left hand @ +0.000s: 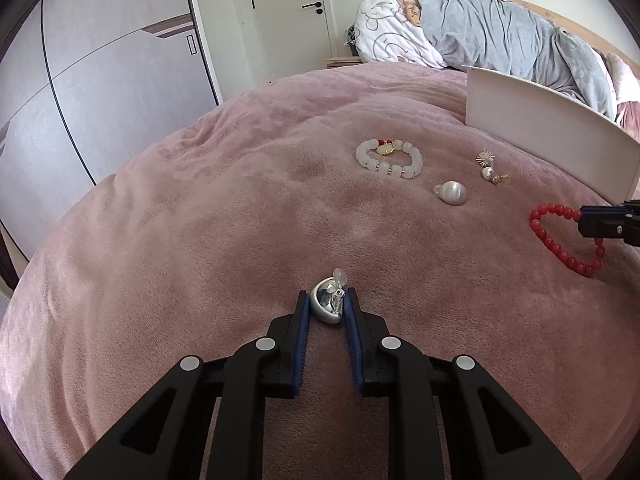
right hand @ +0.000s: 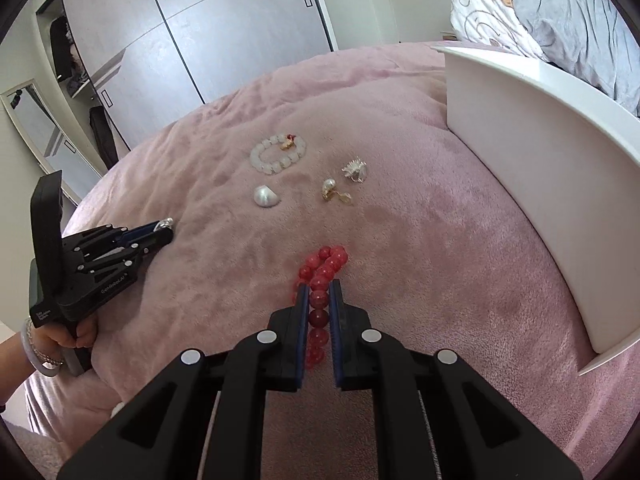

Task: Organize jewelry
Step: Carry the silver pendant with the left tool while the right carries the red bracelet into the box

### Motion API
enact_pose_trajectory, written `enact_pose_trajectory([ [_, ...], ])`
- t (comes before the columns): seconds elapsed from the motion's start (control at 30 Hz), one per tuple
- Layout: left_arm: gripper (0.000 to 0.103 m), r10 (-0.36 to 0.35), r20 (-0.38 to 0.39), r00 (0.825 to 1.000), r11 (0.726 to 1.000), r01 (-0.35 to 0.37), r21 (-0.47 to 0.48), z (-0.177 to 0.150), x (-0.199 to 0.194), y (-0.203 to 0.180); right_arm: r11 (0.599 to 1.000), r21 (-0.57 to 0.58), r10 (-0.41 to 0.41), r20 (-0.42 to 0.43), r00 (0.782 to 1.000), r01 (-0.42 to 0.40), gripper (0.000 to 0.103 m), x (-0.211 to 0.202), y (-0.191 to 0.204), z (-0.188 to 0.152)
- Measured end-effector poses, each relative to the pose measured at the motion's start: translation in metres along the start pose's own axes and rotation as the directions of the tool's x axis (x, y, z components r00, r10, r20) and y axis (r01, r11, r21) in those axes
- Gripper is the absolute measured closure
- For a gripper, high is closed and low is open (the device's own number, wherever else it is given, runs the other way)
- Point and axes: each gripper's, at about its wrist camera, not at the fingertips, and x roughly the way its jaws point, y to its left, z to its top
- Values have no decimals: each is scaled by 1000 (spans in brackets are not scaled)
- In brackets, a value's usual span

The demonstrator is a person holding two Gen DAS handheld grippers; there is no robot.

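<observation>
1. Jewelry lies scattered on the pink blanket point(left hand: 200, 220) of the bed, in front of a white tray point(right hand: 540, 168) that stands toward the bed's right side. Nothing can be seen inside the tray; its interior is hidden from both views.
2. Progress, judged: early. No piece is visibly put away yet.
3. Still loose on the blanket: white bead bracelet point(left hand: 388, 159), pearl shell piece point(left hand: 451, 193), and small gold and pearl earrings point(right hand: 338, 194) with a spiky silver piece point(right hand: 355, 170), all near the tray's front wall.
4. Left gripper point(left hand: 329, 307): jaws narrow, pads pressed on either side of a silver dome earring point(left hand: 329, 307), at the near middle of the bed.
5. Right gripper point(right hand: 319, 300): jaws pinched on the red bead bracelet point(right hand: 326, 262); several beads sit between the pads, the rest of the strand trailing on the blanket.
6. Remaining, judged: carry both held pieces to the tray, then the loose ones.
</observation>
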Motion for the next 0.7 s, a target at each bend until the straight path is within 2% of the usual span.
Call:
enact_pose_trajectory([
  [0.2, 81, -4, 44, 999, 1000, 5, -21, 20, -21, 0, 998, -12, 60, 71, 996, -59, 93, -22, 5, 19],
  [0.37, 81, -19, 91, 996, 999, 22, -28, 53, -40, -7, 995, -20, 96, 131, 987, -94, 93, -47, 3, 34],
  [0.53, 81, -67, 153, 986, 998, 70, -10, 90, -57, -30, 995, -25, 97, 209, 973, -94, 93, -77, -5, 49],
  [0.7, 81, -134, 200, 971, 991, 133, 18, 134, -70, -62, 997, -52, 63, 299, 952, -50, 93, -112, -16, 62],
])
